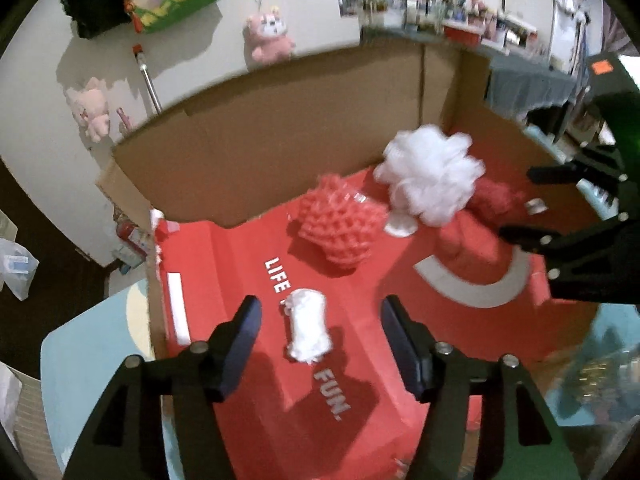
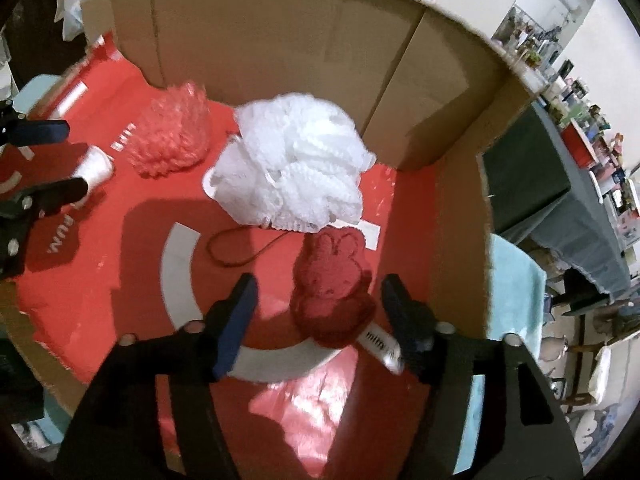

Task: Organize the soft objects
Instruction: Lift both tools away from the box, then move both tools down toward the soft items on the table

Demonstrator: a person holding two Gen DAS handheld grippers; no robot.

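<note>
Your left gripper [image 1: 320,340] hangs with jaws wide, empty, straddling the small white roll [image 1: 307,330] that lies on the red printed sheet [image 1: 248,248]. The roll looks like soft, light fabric or mesh. Take it across its short middle; it should compress and not slip.

Beyond it sits the pink mesh pouf [image 1: 340,226], open-netted, springy and almost weightless. Grip deep into its bulk, since a shallow pinch may catch only a loose fold.

Just beside it lies the white bath pouf [image 2: 294,166], ruffled and larger. Its dark cord loop [image 2: 236,250] trails toward you and may snag.

Your right gripper [image 2: 318,320] is also spread wide and empty around the red bunny-shaped sponge [image 2: 330,284]. This piece is flat and spongy. Close across its narrow waist, avoiding the white label [image 2: 382,346] touching its lower edge.
</note>
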